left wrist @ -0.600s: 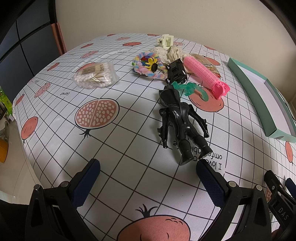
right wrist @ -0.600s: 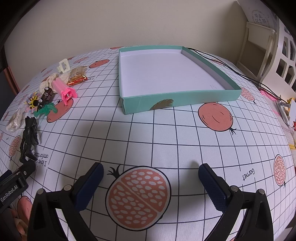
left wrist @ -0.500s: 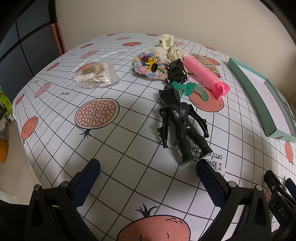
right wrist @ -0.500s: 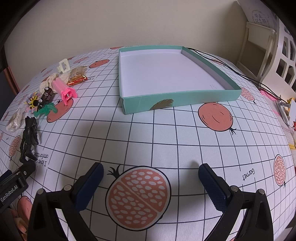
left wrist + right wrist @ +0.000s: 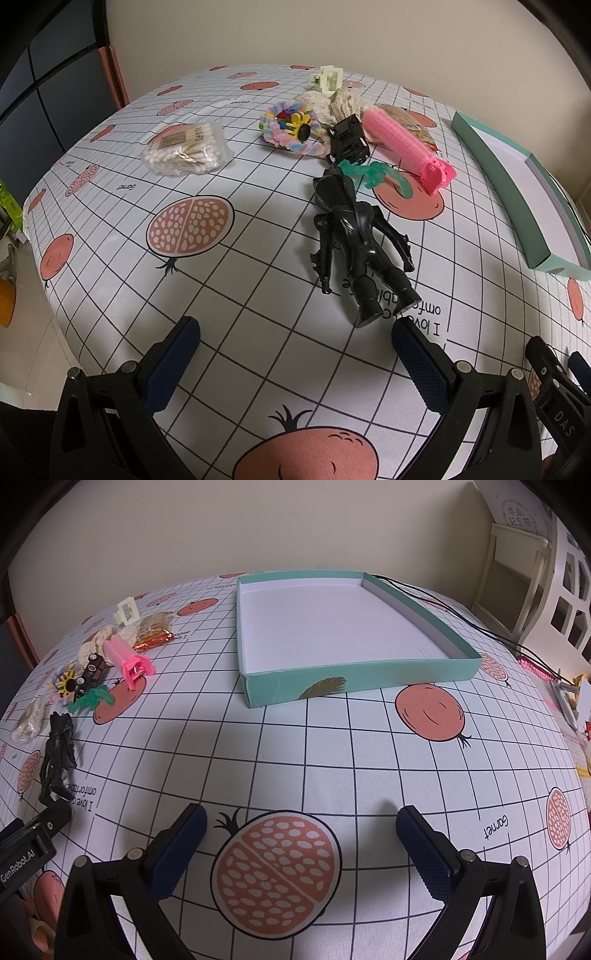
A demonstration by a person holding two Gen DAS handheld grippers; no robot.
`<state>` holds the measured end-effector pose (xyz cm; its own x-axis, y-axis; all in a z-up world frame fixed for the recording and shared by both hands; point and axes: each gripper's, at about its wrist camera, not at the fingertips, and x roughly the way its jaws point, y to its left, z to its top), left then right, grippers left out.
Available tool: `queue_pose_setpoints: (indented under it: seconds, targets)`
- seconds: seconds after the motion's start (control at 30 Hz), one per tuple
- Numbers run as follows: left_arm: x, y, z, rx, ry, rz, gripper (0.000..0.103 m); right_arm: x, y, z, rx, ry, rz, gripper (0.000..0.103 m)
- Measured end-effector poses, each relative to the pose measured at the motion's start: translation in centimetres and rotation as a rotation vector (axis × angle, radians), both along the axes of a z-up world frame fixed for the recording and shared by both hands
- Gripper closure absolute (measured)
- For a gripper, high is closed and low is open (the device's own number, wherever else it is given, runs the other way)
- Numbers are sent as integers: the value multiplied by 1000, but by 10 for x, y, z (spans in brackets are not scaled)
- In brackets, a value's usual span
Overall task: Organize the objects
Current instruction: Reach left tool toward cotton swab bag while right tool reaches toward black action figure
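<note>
Evidently nothing has shifted in the last half-second: both the left gripper (image 5: 295, 354) and right gripper (image 5: 301, 836) hover with jaws spread and empty, the black figure (image 5: 358, 240) lies mid-frame on the counter (image 5: 240, 295), and the teal tray (image 5: 354, 627) holds nothing, so sorting has not begun.

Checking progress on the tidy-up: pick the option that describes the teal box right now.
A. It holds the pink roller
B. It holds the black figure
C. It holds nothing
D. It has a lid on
C: the teal box shows only its bare white floor, while the black figure and pink roller lie on the tablecloth outside it.
</note>
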<state>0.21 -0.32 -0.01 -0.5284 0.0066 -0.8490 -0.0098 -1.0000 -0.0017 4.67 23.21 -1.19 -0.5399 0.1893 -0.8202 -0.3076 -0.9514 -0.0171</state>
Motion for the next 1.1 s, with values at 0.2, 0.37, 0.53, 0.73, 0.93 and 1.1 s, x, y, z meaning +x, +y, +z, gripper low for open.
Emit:
queue_pose_setpoints:
  seconds: [0.2, 0.37, 0.53, 0.73, 0.93, 1.1]
  targets:
    - [0, 2, 1, 3, -10, -1, 0, 0, 2, 0, -5, -6, -2, 0]
    - [-2, -2, 4, 48, -23, 3, 0, -1, 5, 2, -6, -10, -2, 0]
    - [-3, -5, 17, 82, -11, -1, 0, -3, 4, 9, -22, 9, -8, 0]
    - [-15, -12, 42, 117, 0, 22, 0, -6, -11, 24, -29, 49, 55, 0]
    - [-42, -31, 81, 150, -4, 43, 0, -24, -36, 52, 28, 60, 162, 0]
    - [-72, -54, 114, 129, 13, 71, 0, -48, -59, 78, 19, 64, 252, 0]
